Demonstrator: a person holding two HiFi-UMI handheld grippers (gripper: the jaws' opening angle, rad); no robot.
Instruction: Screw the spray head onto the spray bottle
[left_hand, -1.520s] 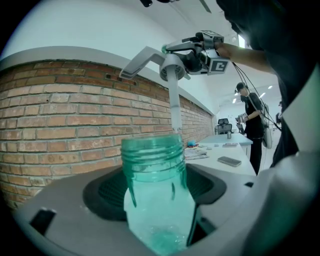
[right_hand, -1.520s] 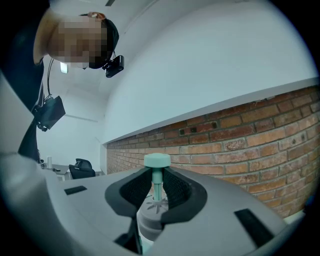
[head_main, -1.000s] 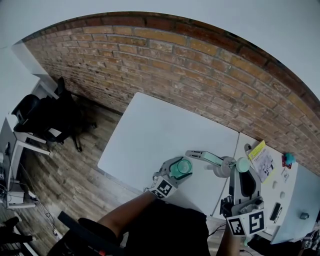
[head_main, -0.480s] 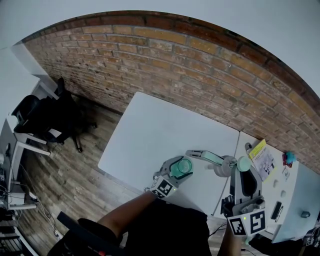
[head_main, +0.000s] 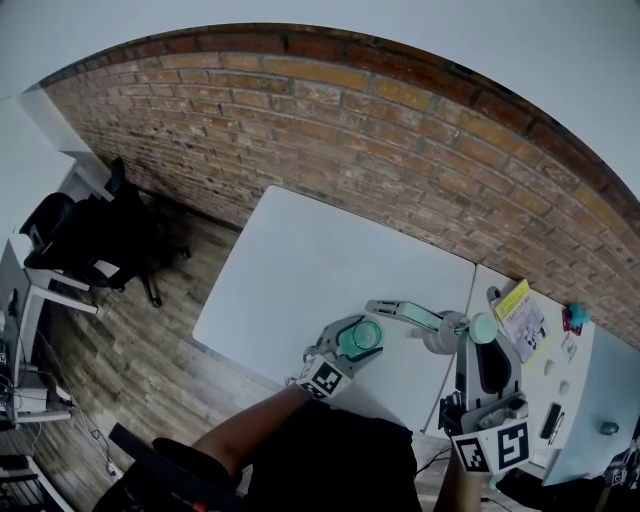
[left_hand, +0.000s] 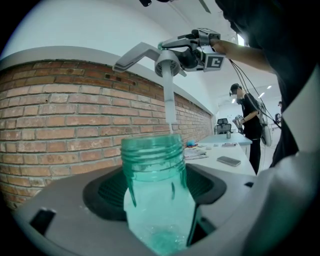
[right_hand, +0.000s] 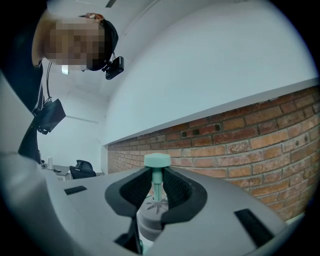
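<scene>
- Although the head views span a short stretch, almost nothing differs between them: both grippers sit where they were, and the spray head (head_main: 428, 325) shows only a hair's drift leftward in frame.
- Left gripper (head_main: 357, 340): jaws set fairly wide and closed on the green spray bottle (left_hand: 157, 192) below its threaded neck. The bottle stands upright over the white table (head_main: 300, 260), mouth open and uncapped.
- Right gripper (head_main: 462, 337): jaws nearly together, pinching the spray head at its grey collar (right_hand: 149, 217), with the mint knob (right_hand: 157, 160) standing up between the pads.
- From the left gripper view, the head hangs high with its dip tube (left_hand: 169, 100) pointing down toward the bottle mouth. Whether the tube tip has reached the rim I cannot tell. The head view shows head and bottle near each other but apart.
- Judgement: a pause, not progress. The tube is not yet fed in, the collar is off the threads, and no turning has started. Lining the tube up over the mouth looks like the step in hand.
- Writing: none readable. The bottle carries no visible label or brand. The marker cubes (head_main: 492, 445) show black-and-white square patterns only.
- A yellow-edged printed sheet (head_main: 522, 315) lies on the neighbouring table, its print too small to read.
</scene>
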